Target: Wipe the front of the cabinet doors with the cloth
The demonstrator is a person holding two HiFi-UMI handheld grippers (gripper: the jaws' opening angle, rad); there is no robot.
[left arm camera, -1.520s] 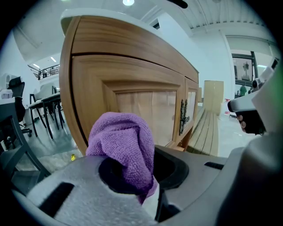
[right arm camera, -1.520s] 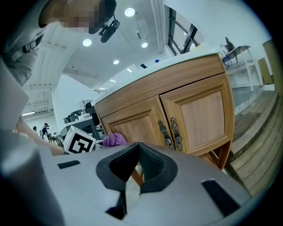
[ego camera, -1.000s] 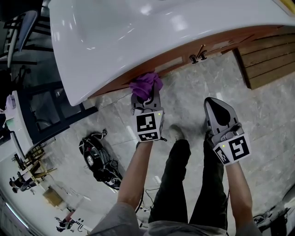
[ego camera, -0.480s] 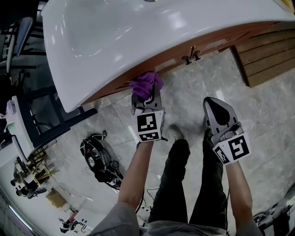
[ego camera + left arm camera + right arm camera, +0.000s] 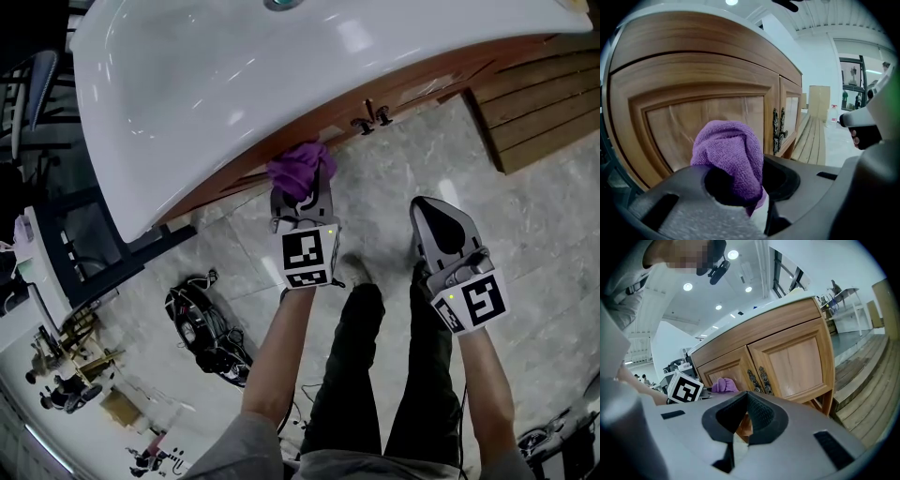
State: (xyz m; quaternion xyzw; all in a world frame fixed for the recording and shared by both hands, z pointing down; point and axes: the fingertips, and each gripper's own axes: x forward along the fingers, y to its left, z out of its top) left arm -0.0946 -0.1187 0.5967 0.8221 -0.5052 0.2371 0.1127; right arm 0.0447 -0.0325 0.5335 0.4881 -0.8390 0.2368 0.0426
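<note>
Cabinet doors (image 5: pixel 703 117) in wood, tucked under the white sink top (image 5: pixel 234 84).
Left gripper (image 5: pixel 301 208) is up at the left door's panel, jaws clamped on the bunched purple cloth (image 5: pixel 729 154); right gripper (image 5: pixel 441 225) is held back from the doors, jaws closed on nothing.

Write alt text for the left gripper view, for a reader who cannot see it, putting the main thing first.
The left gripper clamps a bunched purple cloth close in front of a wooden cabinet door with a recessed panel. To the right, a pair of dark ornate handles marks where this door meets the next one.
</note>
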